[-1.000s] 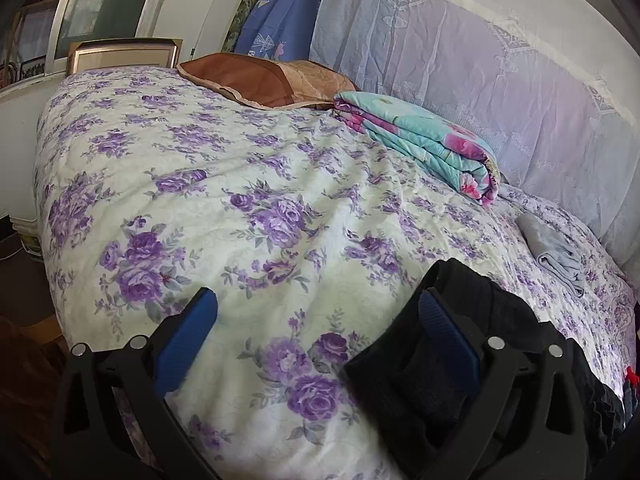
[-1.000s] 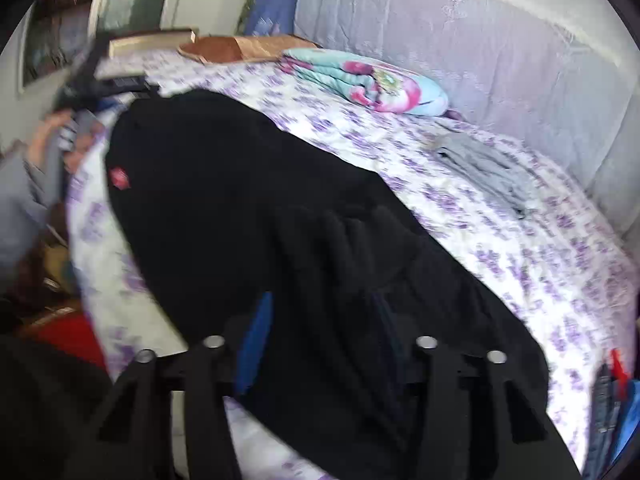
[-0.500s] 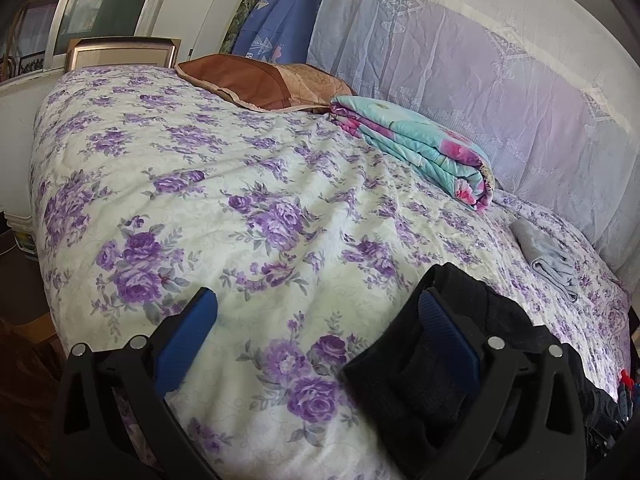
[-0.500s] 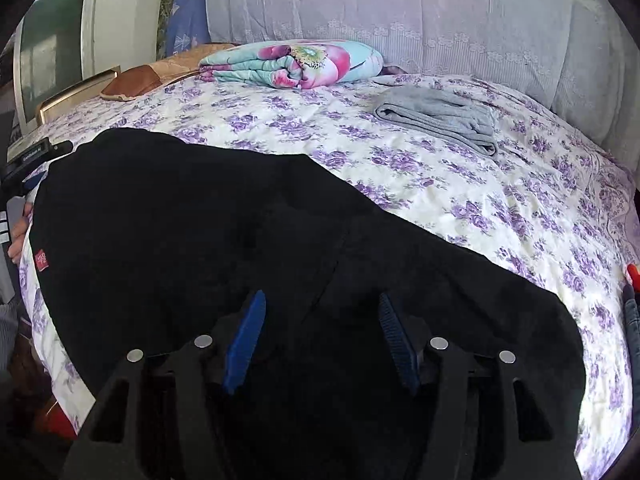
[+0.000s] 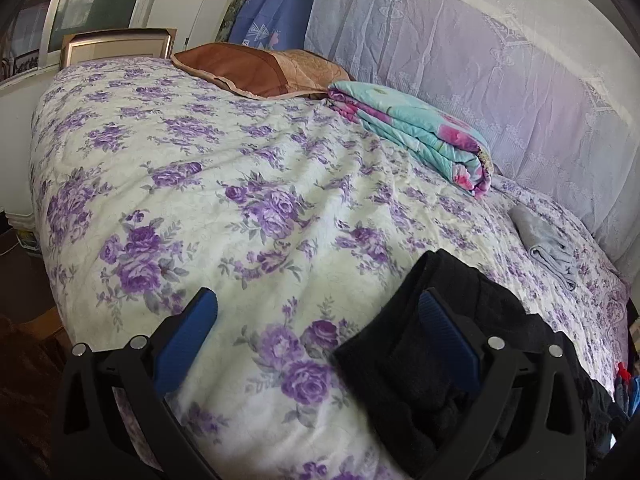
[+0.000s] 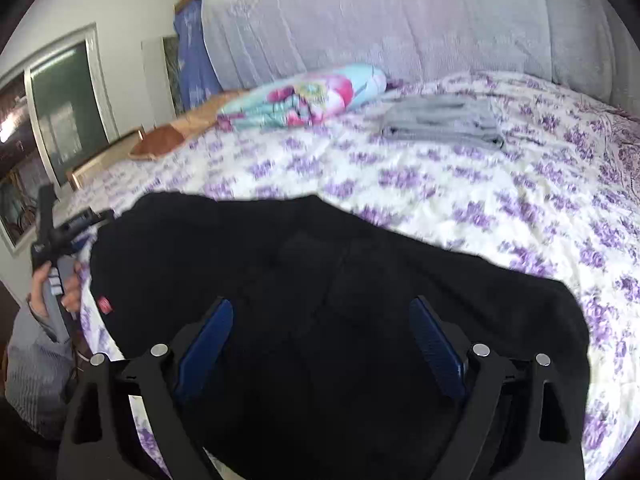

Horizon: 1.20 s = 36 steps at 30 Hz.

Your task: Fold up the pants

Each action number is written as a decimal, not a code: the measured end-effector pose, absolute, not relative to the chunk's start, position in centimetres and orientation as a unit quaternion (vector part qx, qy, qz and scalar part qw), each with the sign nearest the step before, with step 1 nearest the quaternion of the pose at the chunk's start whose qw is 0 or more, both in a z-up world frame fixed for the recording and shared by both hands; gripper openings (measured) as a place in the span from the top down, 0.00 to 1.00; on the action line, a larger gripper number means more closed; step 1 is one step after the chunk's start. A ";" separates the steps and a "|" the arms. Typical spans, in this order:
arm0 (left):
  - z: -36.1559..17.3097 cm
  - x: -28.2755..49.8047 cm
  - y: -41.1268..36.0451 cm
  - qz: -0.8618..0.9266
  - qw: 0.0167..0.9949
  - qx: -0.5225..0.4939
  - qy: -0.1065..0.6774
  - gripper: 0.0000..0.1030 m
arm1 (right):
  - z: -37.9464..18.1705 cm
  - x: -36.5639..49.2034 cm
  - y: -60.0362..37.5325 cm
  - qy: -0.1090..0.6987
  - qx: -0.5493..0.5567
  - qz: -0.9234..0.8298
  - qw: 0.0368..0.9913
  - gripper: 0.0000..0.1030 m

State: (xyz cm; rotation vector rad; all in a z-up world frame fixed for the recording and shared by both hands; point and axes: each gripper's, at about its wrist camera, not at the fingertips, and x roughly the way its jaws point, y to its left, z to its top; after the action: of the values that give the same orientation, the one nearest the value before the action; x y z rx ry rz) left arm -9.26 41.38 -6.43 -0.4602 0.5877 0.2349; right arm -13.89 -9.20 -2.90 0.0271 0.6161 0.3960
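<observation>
Both grippers released over black pants.
Right gripper [image 6: 320, 338] jaws opening wide above the pants [image 6: 320, 280]; left gripper [image 5: 320, 332] gapes, pants at its 3 o'clock finger.

I can't read any text here; the small red tag [image 6: 104, 305] on the black pants [image 6: 320, 300] has a mark, too blurred to make out.

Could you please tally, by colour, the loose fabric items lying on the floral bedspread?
Black: 1, the pants
Grey: 1, the folded garment
Turquoise and pink: 1, the folded blanket
Brown: 1, the pillow
Total: 4
</observation>
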 end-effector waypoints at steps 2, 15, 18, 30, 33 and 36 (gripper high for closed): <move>-5.8 -9.8 41.3 0.087 0.917 -0.250 0.299 0.05 | -1.5 -15.0 -11.6 0.258 0.019 0.188 0.947 0.05; -6.5 -9.3 36.9 0.020 0.887 -0.271 0.374 0.05 | -2.7 -12.1 -27.6 0.226 0.115 0.048 0.966 0.04; -6.6 -9.0 36.5 0.028 0.894 -0.257 0.366 0.05 | -3.8 -12.5 -28.6 0.224 0.153 0.062 0.960 0.04; -7.0 -9.1 38.0 0.015 0.889 -0.312 0.336 0.25 | -6.6 -12.3 -31.6 0.252 0.281 0.067 0.924 0.04; -7.4 -9.5 39.4 -0.011 0.877 -0.354 0.324 0.27 | -6.8 -12.2 -31.5 0.257 0.277 0.065 0.924 0.04; -7.6 -9.7 40.2 -0.021 0.870 -0.374 0.322 0.33 | -6.9 -12.0 -31.5 0.263 0.279 0.063 0.921 0.04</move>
State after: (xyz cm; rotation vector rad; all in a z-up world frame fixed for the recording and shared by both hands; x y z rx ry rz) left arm -9.74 40.22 -7.60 -0.7814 0.6740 -0.0448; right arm -11.96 -31.55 -6.85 0.5729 0.5400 0.1294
